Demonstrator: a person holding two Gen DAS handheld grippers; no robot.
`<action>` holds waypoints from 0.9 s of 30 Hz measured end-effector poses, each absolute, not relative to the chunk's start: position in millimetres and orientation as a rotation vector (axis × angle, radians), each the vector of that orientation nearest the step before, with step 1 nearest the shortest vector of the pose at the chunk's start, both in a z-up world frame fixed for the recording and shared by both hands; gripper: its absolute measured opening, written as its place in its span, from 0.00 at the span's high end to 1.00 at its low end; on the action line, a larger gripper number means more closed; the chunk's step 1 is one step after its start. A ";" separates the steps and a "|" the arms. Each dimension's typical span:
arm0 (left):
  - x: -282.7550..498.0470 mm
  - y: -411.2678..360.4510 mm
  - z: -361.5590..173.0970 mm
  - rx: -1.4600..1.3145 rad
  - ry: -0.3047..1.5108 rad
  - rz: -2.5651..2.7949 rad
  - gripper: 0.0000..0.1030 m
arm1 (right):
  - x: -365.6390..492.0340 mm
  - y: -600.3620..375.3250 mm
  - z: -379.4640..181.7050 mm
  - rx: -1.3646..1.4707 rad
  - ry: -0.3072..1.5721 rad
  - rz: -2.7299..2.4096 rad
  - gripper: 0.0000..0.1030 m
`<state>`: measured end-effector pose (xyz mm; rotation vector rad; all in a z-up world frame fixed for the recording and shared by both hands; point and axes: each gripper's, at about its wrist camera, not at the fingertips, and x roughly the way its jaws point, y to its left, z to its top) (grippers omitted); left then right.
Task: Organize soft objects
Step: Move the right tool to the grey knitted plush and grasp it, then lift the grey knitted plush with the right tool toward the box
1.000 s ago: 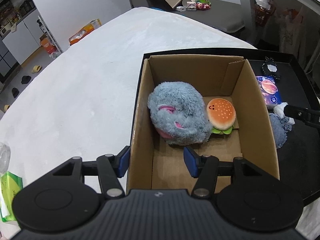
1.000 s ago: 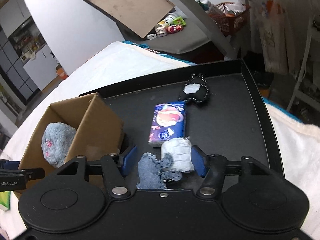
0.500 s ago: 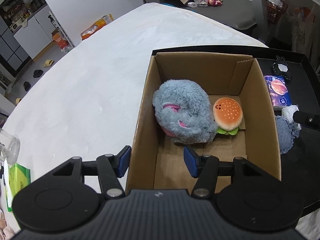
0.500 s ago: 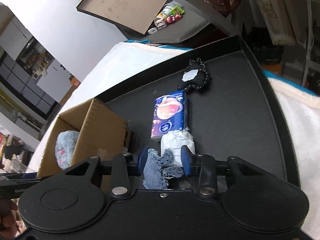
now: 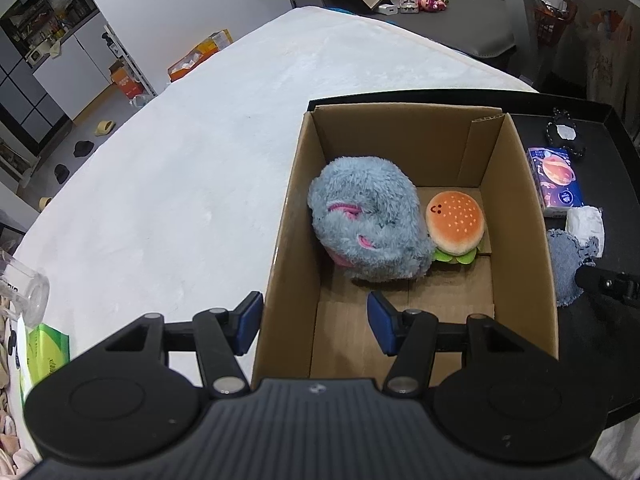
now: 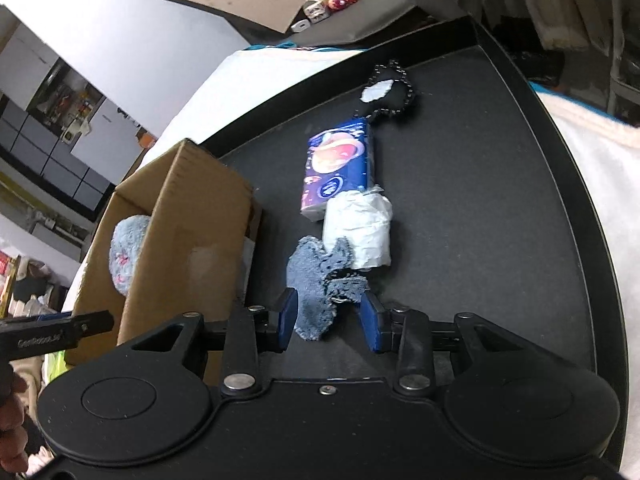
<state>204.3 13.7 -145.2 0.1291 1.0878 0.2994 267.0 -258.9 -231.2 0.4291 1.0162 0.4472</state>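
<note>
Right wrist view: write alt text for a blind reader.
The right gripper straddles a blue-grey cloth on a black tray, jaws open. Beyond lie a white roll, a tissue pack and a black pouch; a cardboard box stands left.

Box wall (image 5: 280, 236) between left gripper (image 5: 316, 322) fingers

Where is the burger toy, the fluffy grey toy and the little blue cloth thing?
burger toy (image 5: 455, 222): left wrist view, on its orange bun.
fluffy grey toy (image 5: 366, 220): left wrist view, middle of its fur.
blue cloth thing (image 6: 310, 280): right wrist view, its flat middle, between the right gripper's fingers.
</note>
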 end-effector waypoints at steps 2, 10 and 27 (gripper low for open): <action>203.8 13.4 -146.2 0.133 1.088 0.298 0.46 | 269.2 -261.3 -234.4 0.446 1.023 0.428 0.62; 203.3 13.9 -148.2 0.137 1.087 0.296 0.46 | 277.3 -264.8 -244.7 0.571 0.997 0.451 0.62; 197.8 18.7 -146.4 0.153 1.087 0.242 0.46 | 267.8 -259.8 -210.7 0.481 0.953 0.464 0.92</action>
